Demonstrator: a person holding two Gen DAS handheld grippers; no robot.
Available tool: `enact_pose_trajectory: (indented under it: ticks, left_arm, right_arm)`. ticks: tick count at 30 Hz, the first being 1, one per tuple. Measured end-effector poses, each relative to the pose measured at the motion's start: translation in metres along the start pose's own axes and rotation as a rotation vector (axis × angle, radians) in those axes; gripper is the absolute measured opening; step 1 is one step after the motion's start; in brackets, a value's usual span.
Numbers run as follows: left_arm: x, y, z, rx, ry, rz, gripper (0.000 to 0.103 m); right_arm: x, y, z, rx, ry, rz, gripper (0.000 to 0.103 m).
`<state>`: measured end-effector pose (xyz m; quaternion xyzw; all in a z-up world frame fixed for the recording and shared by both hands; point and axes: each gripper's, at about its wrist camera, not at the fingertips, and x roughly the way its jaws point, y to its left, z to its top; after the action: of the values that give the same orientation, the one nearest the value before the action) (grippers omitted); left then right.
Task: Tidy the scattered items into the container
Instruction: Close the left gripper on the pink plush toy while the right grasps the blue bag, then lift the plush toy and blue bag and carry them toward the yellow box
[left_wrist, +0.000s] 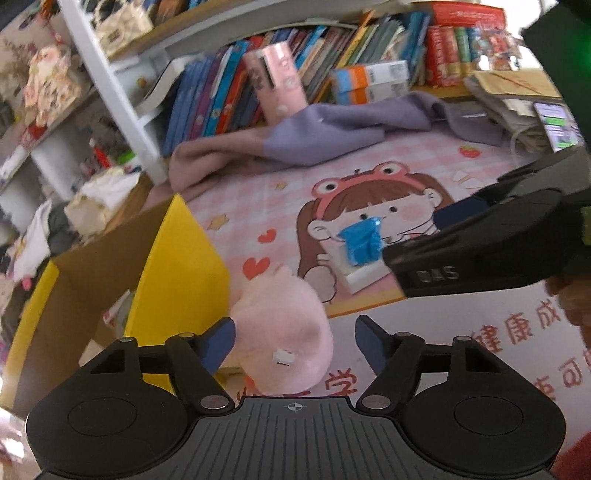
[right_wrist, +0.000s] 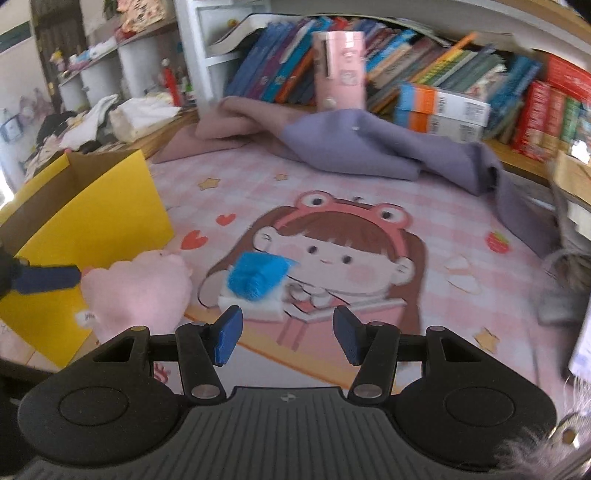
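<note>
While the yellow cardboard box (left_wrist: 173, 273) stands open at the far left of the pink cartoon mat (left_wrist: 258, 192), the pink plush toy (left_wrist: 284, 332) lies just beside its near wall, and the left gripper (left_wrist: 293, 341) hangs over that toy with its jaws well apart: the left fingertip sits at the toy's edge, the right one stands clear of it, and whether either pad presses the fur cannot be told. Further right on the mat, over the printed girl's face, a crumpled blue bag (right_wrist: 258, 275) rests on a white sponge block (right_wrist: 255, 308) (the two touching, the bag on top). The right gripper (right_wrist: 288, 338) points at this pair from just in front, its blue pads partly open and empty, the block lying a little beyond and left of the gap between them. Behind all this a purple-and-mauve cloth (right_wrist: 354, 147) is heaped against a shelf of books (right_wrist: 443, 74), with a pink cylinder (right_wrist: 340, 70) upright among them.
</note>
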<state>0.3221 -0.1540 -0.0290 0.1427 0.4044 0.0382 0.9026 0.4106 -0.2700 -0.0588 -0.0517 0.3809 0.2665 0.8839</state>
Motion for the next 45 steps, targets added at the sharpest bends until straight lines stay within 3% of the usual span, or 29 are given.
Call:
enact_pose_trajectory:
  ticks: [13,16,20,29,34,45]
  left_arm:
    - [0.034,0.005,0.011,-0.038,0.031,0.114,0.076]
    - [0.039,0.004,0.012,-0.021,0.041,0.125,0.078]
    - [0.048,0.000,0.015,0.024,0.050,0.139,0.081]
    - [0.066,-0.007,0.017,0.102,0.067,0.179,0.073]
    - [0.060,-0.001,0.019,0.080,0.055,0.126,0.062]
    - [0.003,0.004,0.012,0.057,0.001,-0.022,0.062]
  right_arm:
    - [0.051,0.013,0.027,-0.063,0.046,0.061,0.057]
    - [0.056,0.011,0.025,-0.065,0.066,0.058,0.054]
    - [0.055,0.004,0.025,-0.045,0.065,0.078,0.043]
    - [0.029,-0.019,0.012,0.041,0.039,0.080,0.039]
    - [0.012,-0.024,0.003,0.078,0.023,0.062,0.038]
    - [-0.026,-0.019,-0.009,0.079,-0.030,0.055,0.038]
